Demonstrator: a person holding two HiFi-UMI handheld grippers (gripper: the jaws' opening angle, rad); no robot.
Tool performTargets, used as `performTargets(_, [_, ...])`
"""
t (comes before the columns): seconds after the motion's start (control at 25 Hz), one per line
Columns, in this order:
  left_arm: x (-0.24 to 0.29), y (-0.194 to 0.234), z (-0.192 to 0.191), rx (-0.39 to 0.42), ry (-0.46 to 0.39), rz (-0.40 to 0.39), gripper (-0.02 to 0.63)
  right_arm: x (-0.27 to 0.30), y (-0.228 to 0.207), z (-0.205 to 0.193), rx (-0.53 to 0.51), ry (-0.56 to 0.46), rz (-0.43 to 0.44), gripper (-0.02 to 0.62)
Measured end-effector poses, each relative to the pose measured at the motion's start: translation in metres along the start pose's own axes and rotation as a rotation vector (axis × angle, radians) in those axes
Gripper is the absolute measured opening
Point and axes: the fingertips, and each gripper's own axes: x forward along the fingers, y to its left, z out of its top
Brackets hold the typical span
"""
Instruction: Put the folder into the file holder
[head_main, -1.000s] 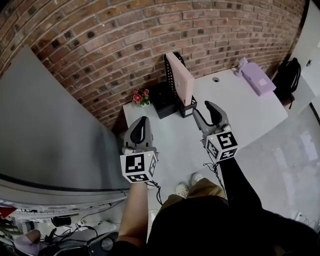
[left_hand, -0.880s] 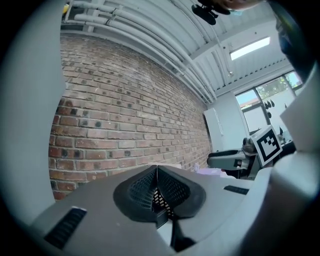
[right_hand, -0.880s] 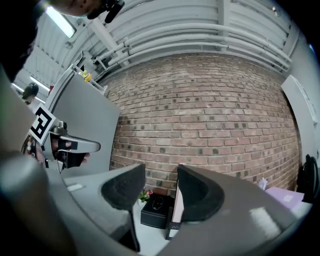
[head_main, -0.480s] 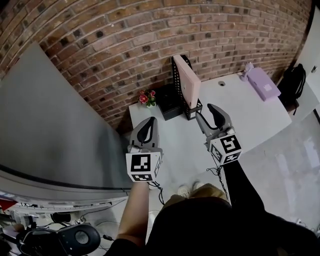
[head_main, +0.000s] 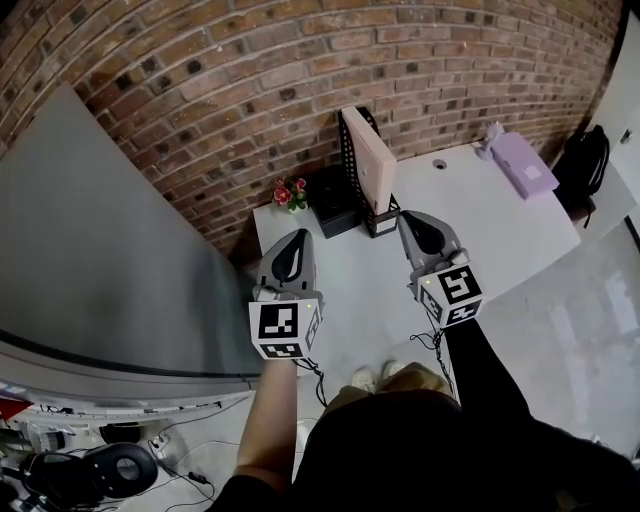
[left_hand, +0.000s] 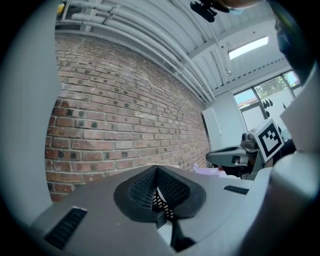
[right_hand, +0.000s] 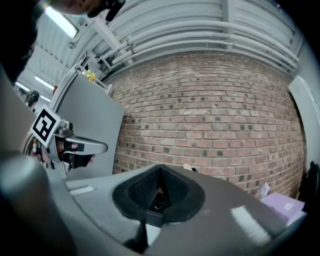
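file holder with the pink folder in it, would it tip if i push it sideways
Probably somewhat tippy: the file holder stands tall and narrow on the desk, and the pink folder stands upright in it, putting weight high up. Its walls look like open mesh, so it is likely light and may slide first on the smooth white top.

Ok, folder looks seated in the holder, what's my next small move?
Probably just draw the right gripper back from the file holder: the pink folder stands inside it, and this gripper and the left gripper are both shut, holding nothing.
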Motion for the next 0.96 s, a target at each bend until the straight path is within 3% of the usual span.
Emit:
performTargets(0.12, [0.001, -0.001, 0.0, -0.003, 0.002, 0.005, 0.008, 0.0, 0.0, -0.002, -0.041, 0.026, -0.002, -0.002])
performTargets(0.96, [0.0, 0.014, -0.01, 0.002, 0.02, -0.012, 0.008, 0.01, 0.002, -0.007, -0.027, 0.044, -0.019, 0.0])
